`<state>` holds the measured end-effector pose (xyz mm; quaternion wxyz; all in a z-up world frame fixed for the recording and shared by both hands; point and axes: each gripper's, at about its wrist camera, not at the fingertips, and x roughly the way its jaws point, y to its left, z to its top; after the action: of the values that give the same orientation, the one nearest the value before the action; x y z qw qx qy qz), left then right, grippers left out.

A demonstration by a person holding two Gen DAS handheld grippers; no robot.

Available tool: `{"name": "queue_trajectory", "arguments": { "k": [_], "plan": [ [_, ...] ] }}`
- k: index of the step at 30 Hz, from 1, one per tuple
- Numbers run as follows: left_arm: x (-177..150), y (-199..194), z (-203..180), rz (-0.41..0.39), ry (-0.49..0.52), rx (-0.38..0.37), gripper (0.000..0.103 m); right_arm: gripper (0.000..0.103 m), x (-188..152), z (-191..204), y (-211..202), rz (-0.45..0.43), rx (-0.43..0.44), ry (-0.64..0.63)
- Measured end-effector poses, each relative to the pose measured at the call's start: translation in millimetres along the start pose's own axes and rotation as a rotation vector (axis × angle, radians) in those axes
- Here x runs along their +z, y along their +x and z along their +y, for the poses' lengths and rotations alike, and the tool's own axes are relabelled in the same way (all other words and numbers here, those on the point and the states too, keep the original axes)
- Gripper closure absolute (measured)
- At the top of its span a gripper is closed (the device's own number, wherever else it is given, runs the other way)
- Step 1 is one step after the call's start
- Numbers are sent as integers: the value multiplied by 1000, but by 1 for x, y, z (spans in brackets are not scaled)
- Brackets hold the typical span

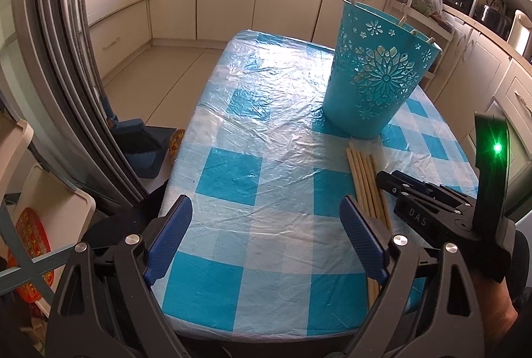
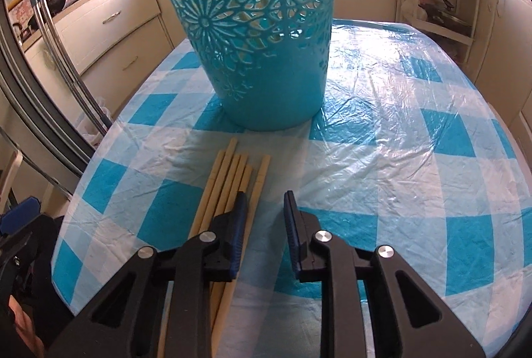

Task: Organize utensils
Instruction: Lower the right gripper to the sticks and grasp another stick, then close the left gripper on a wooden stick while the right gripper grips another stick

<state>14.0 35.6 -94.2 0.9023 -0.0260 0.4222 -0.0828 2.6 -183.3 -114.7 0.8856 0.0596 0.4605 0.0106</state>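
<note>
Hovering low over a checked tablecloth point(image 2: 382, 131), the right gripper point(image 2: 265, 218) points down at a bundle of wooden chopsticks point(image 2: 232, 178) lying flat on the table, just in front of a turquoise cut-out bucket point(image 2: 266, 58). Its jaws stand narrowly apart with nothing between the pads: in the right wrist view the sticks pass under and to the left of the left-hand finger point(image 2: 237, 225), and only bare cloth shows in the gap. The chopsticks lie side by side, their long axis running from the near edge of the table toward the foot of the bucket, roughly in line with the direction this gripper points. To take one, it would seem to need a small sideways shift to the left so that a stick falls between the pads.

Seen from the left wrist view, the left gripper point(image 1: 266, 238) is wide open and empty, held over the cloth to the left of the bundle, whose near ends run behind its right-hand finger point(image 1: 362, 241). The right gripper point(image 1: 387, 180) reaches in from the right, directly above the sticks, and looks the better placed of the two for the pick. A few stick tips point(image 1: 414, 32) already poke above the bucket's rim, suggesting the sorting is part done; whether the right-hand pads touch any stick cannot be told.
</note>
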Motion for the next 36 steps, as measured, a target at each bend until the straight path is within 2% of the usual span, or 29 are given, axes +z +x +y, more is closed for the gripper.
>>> {"name": "queue_trajectory", "arguments": {
  "k": [4, 7, 14, 20, 31, 34, 36],
  "plan": [
    [1, 4, -8, 13, 22, -12, 17, 84, -2, 5, 0, -2, -20, -58],
    [6, 12, -18, 25, 48, -21, 17, 91, -3, 2, -3, 11, -6, -84],
    [19, 49, -45, 83, 92, -37, 17, 92, -14, -41, -20, 11, 6, -28],
    [20, 86, -66, 149, 130, 1, 17, 92, -15, -56, -21, -13, 59, 36],
    [23, 101, -78, 177, 168, 72, 17, 92, -15, -63, -20, -26, 109, 61],
    [25, 98, -81, 171, 191, 63, 26, 92, -15, -66, -20, -25, 122, 73],
    [27, 97, -87, 167, 212, 47, 40, 92, -15, -67, -20, -25, 124, 75]
  ]
}}
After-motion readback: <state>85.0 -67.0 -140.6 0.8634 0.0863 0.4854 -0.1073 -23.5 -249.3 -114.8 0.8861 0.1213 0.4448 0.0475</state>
